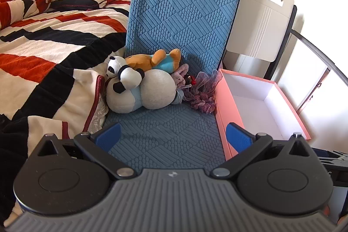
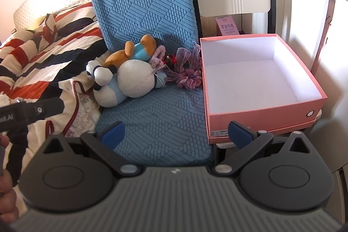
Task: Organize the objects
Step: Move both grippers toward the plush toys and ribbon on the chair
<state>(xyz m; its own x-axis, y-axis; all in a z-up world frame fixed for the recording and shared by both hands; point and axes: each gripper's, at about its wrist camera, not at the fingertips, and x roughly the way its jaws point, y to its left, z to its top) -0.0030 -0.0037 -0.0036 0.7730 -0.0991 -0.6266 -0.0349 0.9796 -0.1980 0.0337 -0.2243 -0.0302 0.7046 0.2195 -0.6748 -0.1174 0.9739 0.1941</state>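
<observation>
The soft toys lie in a heap at the back of the blue chair seat (image 1: 165,136), right against the chair back. A little panda (image 1: 121,73) sits on top of a big white plush (image 1: 150,90). An orange plush (image 1: 152,60) lies behind them. A purple frilly thing (image 1: 202,88) is at the right edge of the seat, just beside the pink box (image 2: 261,110). The box stands next to the chair, and nothing is inside it.

The left gripper (image 1: 173,136) has its fingers wide apart and holds nothing. The right gripper (image 2: 176,132) is the same: fingers apart, nothing between them. Both hang over the front edge of the seat, well apart from the toys.

The job looks not yet begun. The toys most likely go into the box. A good first pick may be the panda, since it is on top and small. Come down from above and squeeze its soft middle. Then lift it over the box wall, not into it.

The toys touch each other, so pulling one could drag another along. The striped blanket (image 1: 43,40) on the bed presses close at the left edge of the seat. A white folding chair (image 1: 261,21) stands behind the box.
</observation>
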